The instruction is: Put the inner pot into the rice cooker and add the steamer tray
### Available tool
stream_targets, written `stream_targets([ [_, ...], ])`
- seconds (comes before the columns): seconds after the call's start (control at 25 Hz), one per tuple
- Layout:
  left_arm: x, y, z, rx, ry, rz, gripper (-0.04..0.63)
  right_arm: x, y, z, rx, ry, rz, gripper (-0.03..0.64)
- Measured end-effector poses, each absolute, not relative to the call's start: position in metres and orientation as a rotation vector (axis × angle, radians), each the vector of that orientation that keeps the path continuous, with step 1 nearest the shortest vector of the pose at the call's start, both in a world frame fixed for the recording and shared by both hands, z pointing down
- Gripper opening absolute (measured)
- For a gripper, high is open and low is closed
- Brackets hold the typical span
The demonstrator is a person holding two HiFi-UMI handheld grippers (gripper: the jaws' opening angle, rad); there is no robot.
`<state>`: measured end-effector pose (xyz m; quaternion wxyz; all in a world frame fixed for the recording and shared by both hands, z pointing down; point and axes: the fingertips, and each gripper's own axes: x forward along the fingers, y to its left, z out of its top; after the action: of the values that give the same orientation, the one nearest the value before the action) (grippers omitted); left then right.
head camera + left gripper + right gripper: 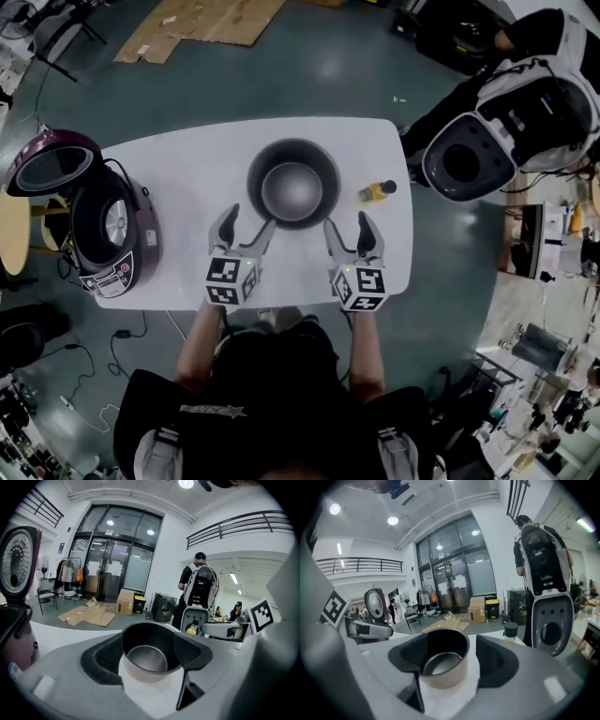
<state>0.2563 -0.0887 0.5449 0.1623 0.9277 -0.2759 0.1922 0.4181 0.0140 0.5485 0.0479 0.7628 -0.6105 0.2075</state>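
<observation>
The dark metal inner pot (293, 183) stands upright in the middle of the white table (178, 164). The purple rice cooker (111, 230) sits at the table's left end with its lid (49, 164) swung open. My left gripper (249, 225) is open just in front of the pot's near left side. My right gripper (346, 228) is open at the pot's near right side. In the left gripper view the pot (149, 654) shows beyond the spread fingers (101, 660). The right gripper view has the pot (443, 663) beyond its spread fingers (497, 660). Neither gripper touches it.
A small yellow bottle with a dark cap (377, 191) stands right of the pot. Off the table's right end a person (525, 56) stands by a white machine (466, 159). Flattened cardboard (202, 23) lies on the floor beyond the table.
</observation>
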Motion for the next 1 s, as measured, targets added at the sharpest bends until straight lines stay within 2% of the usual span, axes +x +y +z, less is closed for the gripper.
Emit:
stream_targets([
  [1.0, 0.275, -0.085, 0.645, 2.459, -0.841, 0.714, 0.337, 0.444, 0.001, 0.641, 2.159, -1.909, 0.849, 0.314],
])
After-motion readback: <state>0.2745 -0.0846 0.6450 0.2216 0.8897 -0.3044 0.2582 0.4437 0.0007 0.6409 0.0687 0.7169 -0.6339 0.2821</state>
